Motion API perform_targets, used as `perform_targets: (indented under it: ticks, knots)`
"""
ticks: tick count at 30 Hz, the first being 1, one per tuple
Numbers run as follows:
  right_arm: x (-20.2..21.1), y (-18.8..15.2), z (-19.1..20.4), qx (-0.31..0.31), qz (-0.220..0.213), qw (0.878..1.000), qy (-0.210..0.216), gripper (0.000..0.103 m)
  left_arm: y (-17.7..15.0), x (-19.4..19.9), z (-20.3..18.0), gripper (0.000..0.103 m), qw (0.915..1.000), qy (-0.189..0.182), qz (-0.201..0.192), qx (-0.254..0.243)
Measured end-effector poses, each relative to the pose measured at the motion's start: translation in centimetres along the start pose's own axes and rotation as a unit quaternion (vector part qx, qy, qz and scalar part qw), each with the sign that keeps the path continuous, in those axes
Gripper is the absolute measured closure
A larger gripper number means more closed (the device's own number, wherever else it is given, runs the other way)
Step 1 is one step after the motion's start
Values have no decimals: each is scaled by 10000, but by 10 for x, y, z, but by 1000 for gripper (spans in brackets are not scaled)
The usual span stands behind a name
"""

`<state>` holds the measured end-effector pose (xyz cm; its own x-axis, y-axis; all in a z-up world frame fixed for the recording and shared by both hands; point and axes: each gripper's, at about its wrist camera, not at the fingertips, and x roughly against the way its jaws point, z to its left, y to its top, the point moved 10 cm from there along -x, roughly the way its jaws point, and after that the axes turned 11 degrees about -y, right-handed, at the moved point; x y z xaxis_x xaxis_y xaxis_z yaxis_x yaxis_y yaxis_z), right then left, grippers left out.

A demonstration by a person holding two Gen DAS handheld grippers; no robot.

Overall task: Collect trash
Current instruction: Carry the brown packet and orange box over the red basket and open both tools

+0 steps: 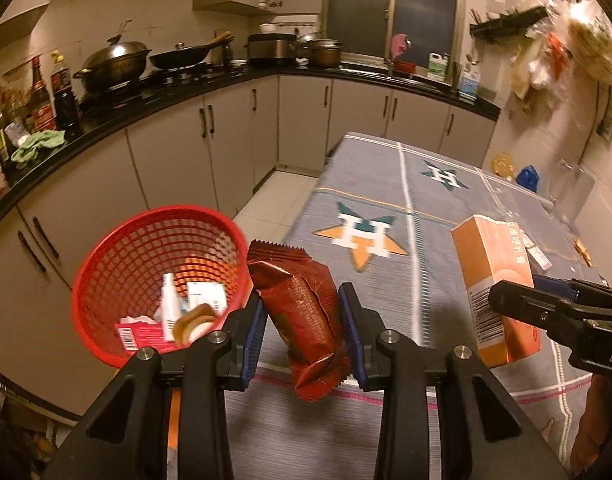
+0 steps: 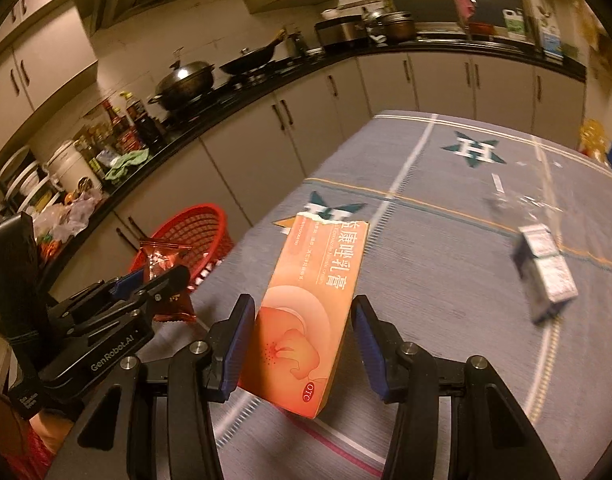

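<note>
Mid-task: my left gripper (image 1: 301, 336) is clamped on a red snack wrapper (image 1: 301, 320) just beside the red basket (image 1: 105, 256), and my right gripper (image 2: 301, 344) pinches an orange ointment box (image 2: 306, 320) above the table (image 2: 446, 240). Basket already holds a small white bottle, cartons and a scrap. One blue-white box (image 2: 546, 276) is left on the cloth.

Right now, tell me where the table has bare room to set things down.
Free: the grey cloth between the two star emblems, and the stretch from the orange box to the small blue-white carton. Crowded: the near left edge by the red basket, where the left hand-held gripper holds the red wrapper.
</note>
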<state>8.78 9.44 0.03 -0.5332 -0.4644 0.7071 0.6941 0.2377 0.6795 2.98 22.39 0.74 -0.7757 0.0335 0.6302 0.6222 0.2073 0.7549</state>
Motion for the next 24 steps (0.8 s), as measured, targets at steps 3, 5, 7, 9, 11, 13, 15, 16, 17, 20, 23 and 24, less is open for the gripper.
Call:
perform_targets:
  ticks: [3, 5, 7, 9, 11, 13, 15, 16, 17, 20, 23, 24]
  knots:
    - [-10, 7, 19, 101, 47, 9999, 65, 49, 3, 2, 21, 69, 9999, 83, -38, 117]
    - [-16, 11, 30, 160, 73, 9998, 102, 49, 5, 4, 35, 69, 9997, 148, -62, 200]
    - [-23, 15, 40, 196, 104, 9996, 170, 49, 7, 5, 48, 69, 9994, 203, -88, 266]
    - [-29, 18, 50, 223, 146, 9993, 243, 49, 8, 7, 61, 69, 9991, 273, -98, 323]
    - [-36, 22, 62, 263, 183, 9991, 292, 49, 8, 6, 72, 69, 9987, 329, -97, 382]
    - [-42, 28, 73, 275, 218, 9987, 373, 49, 8, 5, 85, 69, 9982, 401, -86, 440]
    - [-48, 34, 84, 284, 250, 9982, 463, 49, 8, 5, 102, 69, 9972, 494, -73, 549]
    - [-51, 37, 90, 290, 257, 9980, 501, 49, 7, 4, 110, 69, 9968, 532, -59, 600]
    - [-54, 41, 97, 301, 272, 9977, 540, 49, 6, 3, 118, 69, 9962, 575, -38, 655]
    - [-64, 50, 116, 317, 363, 9963, 713, 49, 4, -1, 139, 69, 9945, 661, 27, 816]
    - [-75, 56, 136, 390, 411, 9952, 801, 48, 1, -5, 155, 68, 9926, 727, 62, 972]
    - [-78, 56, 140, 393, 435, 9948, 827, 48, -1, -6, 161, 69, 9919, 741, 77, 1029]
